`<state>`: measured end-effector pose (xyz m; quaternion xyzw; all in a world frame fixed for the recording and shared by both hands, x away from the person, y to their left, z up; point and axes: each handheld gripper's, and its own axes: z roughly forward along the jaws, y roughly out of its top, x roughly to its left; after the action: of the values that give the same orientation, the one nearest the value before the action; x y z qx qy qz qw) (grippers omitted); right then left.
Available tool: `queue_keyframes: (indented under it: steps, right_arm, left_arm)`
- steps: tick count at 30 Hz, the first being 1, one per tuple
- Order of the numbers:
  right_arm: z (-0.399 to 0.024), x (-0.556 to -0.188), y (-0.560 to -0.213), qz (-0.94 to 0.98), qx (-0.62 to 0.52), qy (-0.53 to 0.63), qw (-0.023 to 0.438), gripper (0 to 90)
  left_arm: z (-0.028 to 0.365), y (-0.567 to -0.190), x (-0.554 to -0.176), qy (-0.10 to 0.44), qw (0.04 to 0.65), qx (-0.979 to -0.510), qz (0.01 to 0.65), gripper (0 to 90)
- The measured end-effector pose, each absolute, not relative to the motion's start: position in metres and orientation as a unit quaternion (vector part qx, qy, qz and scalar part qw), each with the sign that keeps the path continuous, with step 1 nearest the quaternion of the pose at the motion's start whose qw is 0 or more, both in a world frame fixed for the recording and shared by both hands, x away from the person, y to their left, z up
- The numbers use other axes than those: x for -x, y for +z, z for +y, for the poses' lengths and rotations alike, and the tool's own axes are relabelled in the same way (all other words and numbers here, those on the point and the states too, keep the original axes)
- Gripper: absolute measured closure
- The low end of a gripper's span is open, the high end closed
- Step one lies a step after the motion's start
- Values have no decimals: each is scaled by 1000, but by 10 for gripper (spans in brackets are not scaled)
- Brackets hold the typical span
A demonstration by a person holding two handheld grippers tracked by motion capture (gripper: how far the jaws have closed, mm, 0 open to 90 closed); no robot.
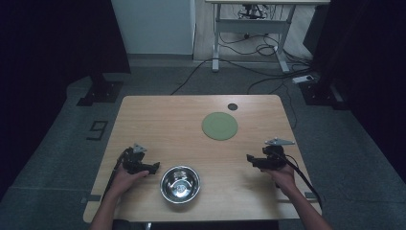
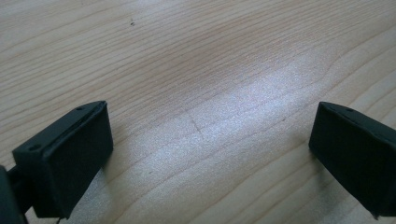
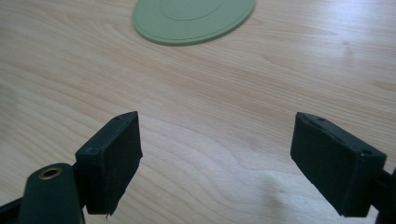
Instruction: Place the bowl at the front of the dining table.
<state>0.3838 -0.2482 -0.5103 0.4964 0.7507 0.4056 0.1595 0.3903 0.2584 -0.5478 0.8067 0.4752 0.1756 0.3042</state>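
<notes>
**Desk:** What sits closest to the lens?

**Me:** My two forearms, coming in at the near edge of the table (image 1: pixel 143 120). Between them stands the steel bowl (image 1: pixel 180 184), upright and shiny, with nothing I can make out inside it. I will take that bowl as my landmark.

**Desk:** And your left claw?

**Me:** My left claw (image 1: pixel 154 167) rests low just to the left of the bowl, near its rim but apart from it, pointing towards it. Its jaws stand wide, and the left gripper view has bare wood grain between them, nothing gripped.

**Desk:** The right one?

**Me:** My right claw (image 1: pixel 250 159) is out to the right of the bowl, well apart from it, pointing back towards the middle of the table. Jaws wide there too, nothing between them. Through its own camera I look across bare wood to the green plate (image 3: pixel 194 18) lying ahead of the pads.

**Desk:** Where is that plate from the bowl?

**Me:** Beyond the bowl and a little to its right, flat on the table, well clear of both claws. Farther still on the same line, near the far edge, is a small dark round disc (image 1: pixel 232 106); I cannot tell what it is.
</notes>
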Motion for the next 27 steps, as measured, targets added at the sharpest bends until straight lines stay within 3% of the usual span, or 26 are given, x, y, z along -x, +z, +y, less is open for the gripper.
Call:
queue_keyframes:
  steps: [27]
  right_arm:
    - [-220,-371,-502,771,-456,424,134,168]
  left_arm:
    - [258,-548,-390,176,305,-807,475,0]
